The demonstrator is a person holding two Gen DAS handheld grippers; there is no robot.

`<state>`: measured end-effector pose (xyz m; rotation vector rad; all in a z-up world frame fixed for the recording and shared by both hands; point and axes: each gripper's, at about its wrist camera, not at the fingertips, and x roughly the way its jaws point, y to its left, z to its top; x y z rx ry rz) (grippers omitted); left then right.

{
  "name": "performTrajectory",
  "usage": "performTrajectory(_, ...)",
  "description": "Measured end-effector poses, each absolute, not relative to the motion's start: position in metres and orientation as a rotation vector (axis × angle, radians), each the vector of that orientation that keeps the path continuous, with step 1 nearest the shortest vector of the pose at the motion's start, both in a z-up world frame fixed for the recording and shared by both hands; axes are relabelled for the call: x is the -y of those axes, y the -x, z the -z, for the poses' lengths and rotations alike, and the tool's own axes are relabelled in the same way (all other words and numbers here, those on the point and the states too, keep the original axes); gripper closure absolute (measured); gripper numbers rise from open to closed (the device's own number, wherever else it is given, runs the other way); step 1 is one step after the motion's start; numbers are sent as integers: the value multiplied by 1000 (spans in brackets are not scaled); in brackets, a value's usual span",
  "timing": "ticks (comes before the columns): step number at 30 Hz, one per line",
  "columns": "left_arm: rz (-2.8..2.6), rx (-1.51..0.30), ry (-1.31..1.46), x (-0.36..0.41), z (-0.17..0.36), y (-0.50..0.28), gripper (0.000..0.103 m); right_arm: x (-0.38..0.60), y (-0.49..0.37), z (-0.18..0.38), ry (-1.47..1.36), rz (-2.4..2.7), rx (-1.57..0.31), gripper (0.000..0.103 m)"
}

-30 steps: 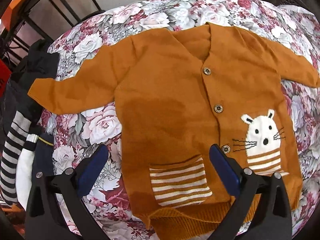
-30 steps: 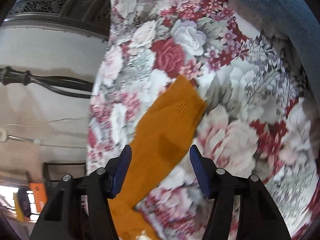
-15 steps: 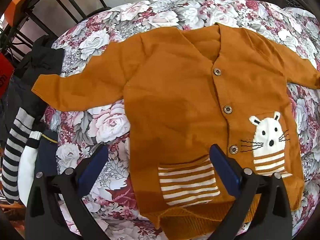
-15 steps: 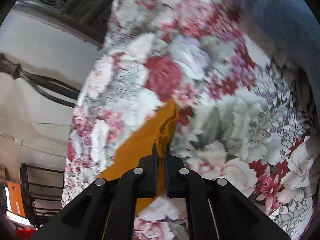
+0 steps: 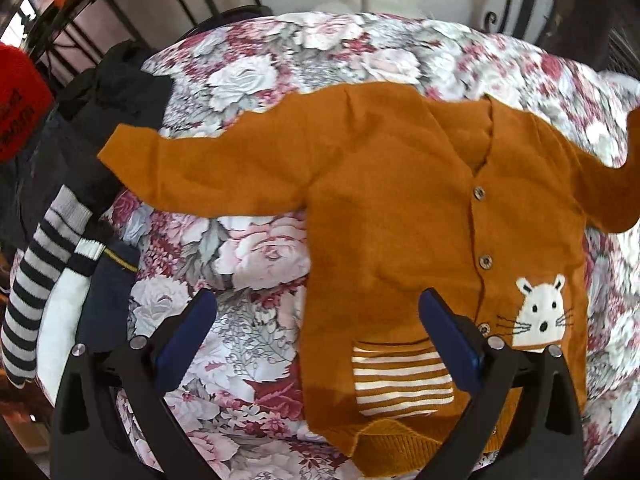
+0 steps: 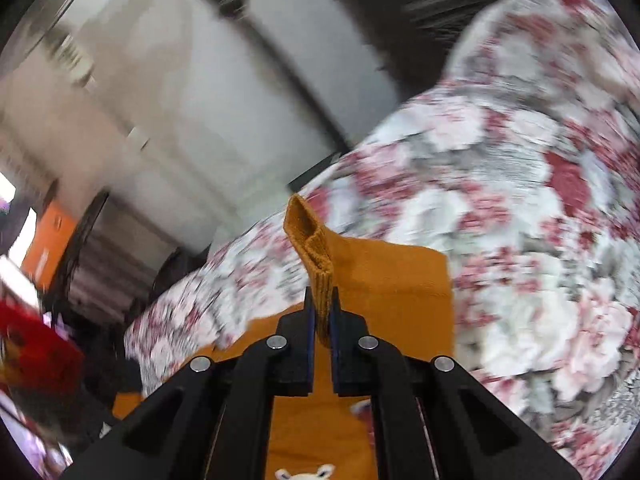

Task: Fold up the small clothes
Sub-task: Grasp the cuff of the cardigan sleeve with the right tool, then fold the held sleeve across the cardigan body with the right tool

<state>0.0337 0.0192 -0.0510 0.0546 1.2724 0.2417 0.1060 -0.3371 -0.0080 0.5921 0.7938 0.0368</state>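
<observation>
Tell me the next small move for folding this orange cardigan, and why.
Probably carry the pinched sleeve cuff across and lay it on the cardigan chest. The right gripper is shut on that cuff, lifted off the floral cover, while the left gripper hangs open above the hem and the other sleeve lies flat.

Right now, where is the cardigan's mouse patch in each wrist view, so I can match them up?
Left wrist: the mouse patch sits lower right, on the cardigan, right of the open left gripper.
Right wrist: only its ears and top show at the bottom edge, below the right gripper, shut on the cuff.
Shared landmark: the floral cover.
</observation>
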Motion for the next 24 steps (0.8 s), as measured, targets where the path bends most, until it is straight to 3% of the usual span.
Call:
performTrajectory(16, -286, -1246, 112, -84, 28, -14, 5, 166, -113, 7, -418, -258, -887, 97)
performTrajectory(24, -325, -1259, 178, -123, 31, -5, 5, 86, -104, 48, -229, -345, -980, 97)
